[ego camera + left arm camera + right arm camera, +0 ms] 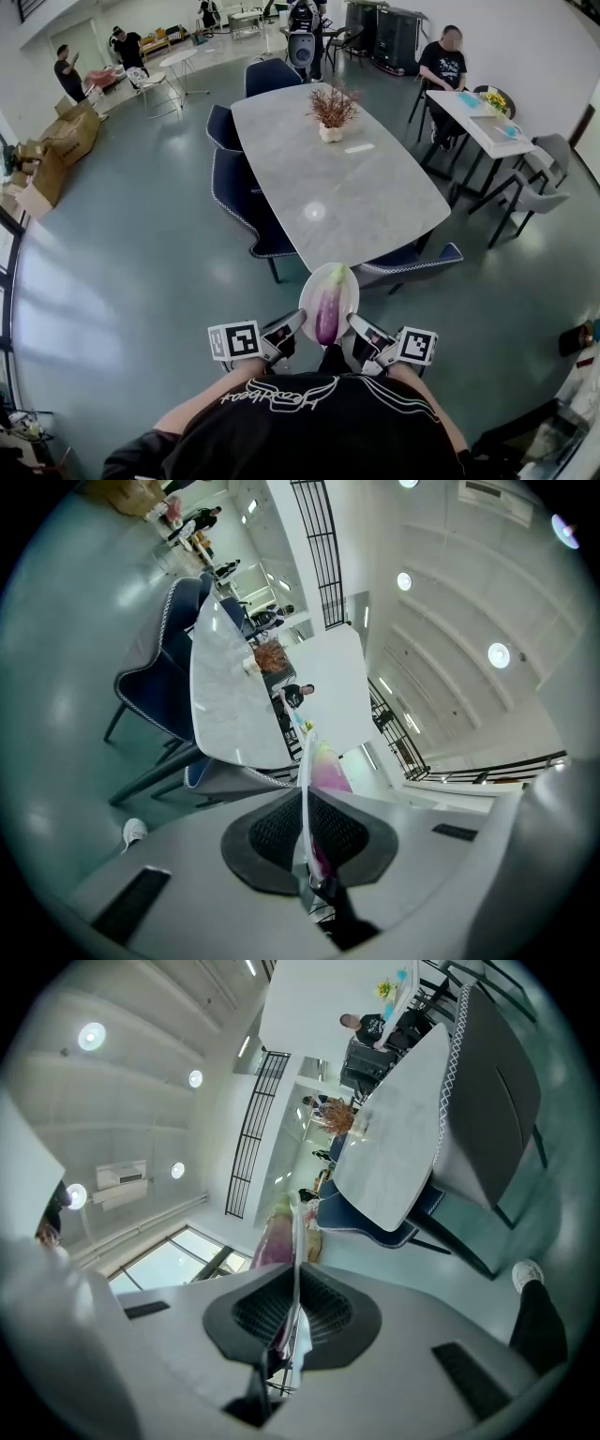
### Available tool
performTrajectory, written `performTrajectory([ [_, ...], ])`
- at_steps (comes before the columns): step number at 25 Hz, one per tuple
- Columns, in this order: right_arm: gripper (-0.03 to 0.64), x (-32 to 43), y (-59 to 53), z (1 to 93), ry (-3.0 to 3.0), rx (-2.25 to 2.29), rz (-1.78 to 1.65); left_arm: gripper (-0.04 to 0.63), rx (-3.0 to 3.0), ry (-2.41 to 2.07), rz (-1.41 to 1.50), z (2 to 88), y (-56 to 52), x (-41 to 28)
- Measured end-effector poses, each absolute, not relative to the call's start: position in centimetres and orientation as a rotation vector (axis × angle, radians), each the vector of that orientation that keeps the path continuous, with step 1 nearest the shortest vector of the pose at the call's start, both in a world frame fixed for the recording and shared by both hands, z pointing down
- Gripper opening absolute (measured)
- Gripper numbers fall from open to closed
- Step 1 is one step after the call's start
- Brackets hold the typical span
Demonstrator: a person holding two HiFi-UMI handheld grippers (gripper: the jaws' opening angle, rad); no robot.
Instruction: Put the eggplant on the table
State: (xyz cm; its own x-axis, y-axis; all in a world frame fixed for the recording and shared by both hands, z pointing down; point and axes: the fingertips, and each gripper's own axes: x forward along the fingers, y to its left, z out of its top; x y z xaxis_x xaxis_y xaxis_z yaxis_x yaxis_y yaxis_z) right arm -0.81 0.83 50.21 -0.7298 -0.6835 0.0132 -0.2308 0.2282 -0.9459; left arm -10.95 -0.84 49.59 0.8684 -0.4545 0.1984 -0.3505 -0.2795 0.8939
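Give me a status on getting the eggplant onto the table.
Done: the eggplant lies on a white plate, lifted, with the left gripper and right gripper each shut on its rim. In hand: the plate hangs short of the table, near a blue chair. Left: carry it forward, set it on the table, release.

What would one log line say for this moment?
left gripper: shut on plate | right gripper: shut on plate | eggplant: on plate | table: ahead
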Motion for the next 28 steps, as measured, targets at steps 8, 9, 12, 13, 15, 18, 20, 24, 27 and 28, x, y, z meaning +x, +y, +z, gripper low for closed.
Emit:
performTrajectory([
  [8, 0.020, 2.1, -5.2, 50.9, 2.090, -0.825, -1.544, 0.025, 1.870, -0.617, -0.102, 50.3, -6.9, -8.1],
  [9, 0.020, 2.4, -6.1, 51.0, 2.087, -0.826, -1.551, 0.025, 1.866, -0.621, -0.100, 50.3, -7.7, -7.8],
  [12, 0.020, 3.3, -9.2, 51.0, 2.094, -0.820, -1.565, 0.025, 1.861, -0.637, -0.101, 50.3, -10.5, -7.0],
  [13, 0.020, 3.7, -10.4, 51.0, 2.094, -0.813, -1.569, 0.025, 1.857, -0.643, -0.104, 50.4, -11.6, -6.6],
  [15, 0.020, 4.6, -12.8, 51.0, 2.094, -0.800, -1.577, 0.025, 1.847, -0.652, -0.109, 50.7, -13.9, -5.6],
  [18, 0.020, 5.8, -15.8, 51.2, 2.103, -0.793, -1.587, 0.025, 1.839, -0.662, -0.114, 50.9, -16.9, -4.5],
  [20, 0.020, 6.0, -16.7, 51.2, 2.103, -0.793, -1.599, 0.025, 1.833, -0.668, -0.117, 51.0, -17.7, -4.3],
  [24, 0.020, 6.5, -18.4, 51.0, 2.112, -0.785, -1.612, 0.025, 1.815, -0.682, -0.121, 50.8, -19.1, -3.8],
  [27, 0.020, 7.9, -21.2, 51.2, 2.116, -0.776, -1.620, 0.025, 1.813, -0.698, -0.119, 51.0, -21.8, -2.5],
  [28, 0.020, 8.3, -22.0, 51.3, 2.114, -0.776, -1.625, 0.025, 1.813, -0.704, -0.118, 51.1, -22.6, -2.1],
])
